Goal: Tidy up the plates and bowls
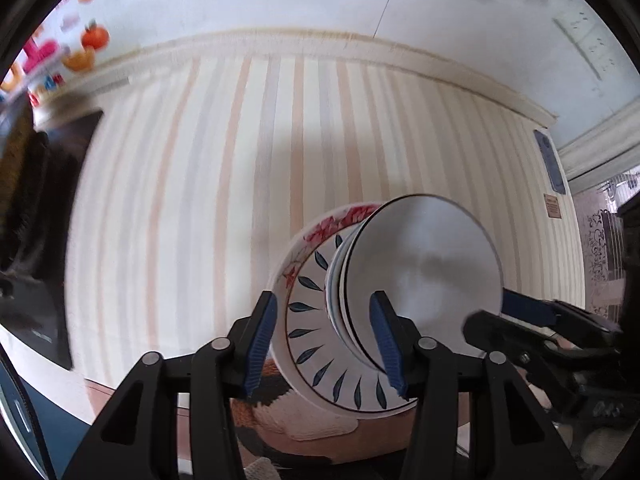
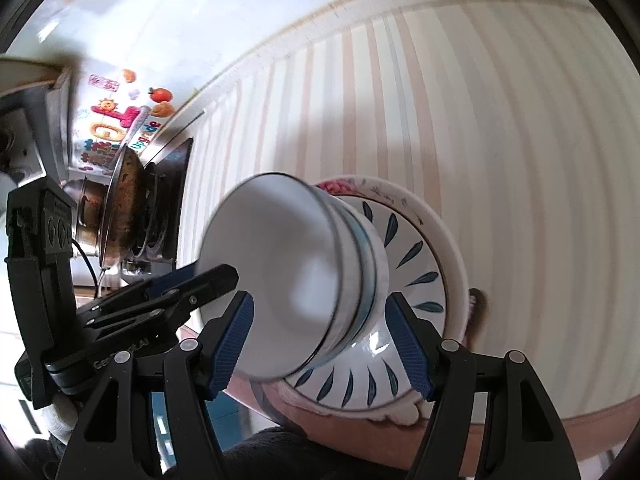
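A stack of crockery stands on the striped cloth: nested white bowls (image 1: 424, 264) sit on a blue-leaf plate (image 1: 316, 344), which lies on a pink-flowered plate (image 1: 332, 222). My left gripper (image 1: 326, 344) is open, its jaws on either side of the stack's near edge. My right gripper (image 2: 330, 344) is open too, its jaws on either side of the bowls (image 2: 288, 264) and the blue-leaf plate (image 2: 416, 264). Each gripper shows in the other's view, beside the stack: the right gripper (image 1: 540, 320) and the left gripper (image 2: 180, 284).
The striped tablecloth (image 1: 220, 200) covers the table. A dark stove with a pan (image 2: 128, 208) stands at the left, under colourful wall stickers (image 2: 116, 120). A patterned placemat (image 1: 304, 420) lies under the stack at the table's near edge.
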The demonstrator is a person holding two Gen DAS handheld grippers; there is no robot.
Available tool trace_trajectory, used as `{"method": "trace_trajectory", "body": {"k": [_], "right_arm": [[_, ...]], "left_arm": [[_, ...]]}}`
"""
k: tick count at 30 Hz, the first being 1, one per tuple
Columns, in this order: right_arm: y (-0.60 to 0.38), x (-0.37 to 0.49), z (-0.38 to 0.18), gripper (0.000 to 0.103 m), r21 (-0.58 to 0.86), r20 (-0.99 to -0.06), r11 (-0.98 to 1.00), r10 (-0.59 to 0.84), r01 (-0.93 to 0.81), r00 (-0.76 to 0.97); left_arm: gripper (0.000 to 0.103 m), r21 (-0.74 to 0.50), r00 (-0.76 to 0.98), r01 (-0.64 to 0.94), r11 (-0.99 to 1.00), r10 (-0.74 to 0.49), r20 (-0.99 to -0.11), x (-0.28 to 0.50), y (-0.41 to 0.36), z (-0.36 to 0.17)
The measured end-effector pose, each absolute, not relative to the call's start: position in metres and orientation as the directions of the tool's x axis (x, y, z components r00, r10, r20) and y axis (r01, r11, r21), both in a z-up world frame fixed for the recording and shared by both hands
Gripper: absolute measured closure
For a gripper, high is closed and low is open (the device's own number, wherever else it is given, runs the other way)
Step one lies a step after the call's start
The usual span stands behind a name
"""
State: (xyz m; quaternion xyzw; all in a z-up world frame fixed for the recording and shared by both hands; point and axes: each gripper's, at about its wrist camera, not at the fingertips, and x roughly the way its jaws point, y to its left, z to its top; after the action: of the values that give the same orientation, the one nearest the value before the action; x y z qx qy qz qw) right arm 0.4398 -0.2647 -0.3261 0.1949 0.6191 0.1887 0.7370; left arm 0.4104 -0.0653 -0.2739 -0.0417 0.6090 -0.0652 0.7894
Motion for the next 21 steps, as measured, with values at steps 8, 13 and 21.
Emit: {"method": "trace_trajectory", "body": {"k": [8,13,21], "right_arm": [[-0.263,0.393,-0.254,0.013,0.350,-0.867,0.934,0.351,-0.069,0.354],[-0.267,0.365,-0.218,0.009,0.273,-0.844,0.961,0.265,-0.051,0.467],[-0.269,0.316,-0.172,0.006,0.211,-0.783,0.975,0.210,-0.066,0.585]], "left_arm": [[0.016,-0.080,0.412,0.081,0.993,-0.107,-0.905,0.380,-0.063,-0.226],[0.016,-0.061,0.468,0.066,0.996,-0.085,-0.879,0.358,-0.062,-0.204],[0.016,-0.046,0.567,0.022,0.999,-0.050,-0.822,0.304,-0.065,-0.164]]}}
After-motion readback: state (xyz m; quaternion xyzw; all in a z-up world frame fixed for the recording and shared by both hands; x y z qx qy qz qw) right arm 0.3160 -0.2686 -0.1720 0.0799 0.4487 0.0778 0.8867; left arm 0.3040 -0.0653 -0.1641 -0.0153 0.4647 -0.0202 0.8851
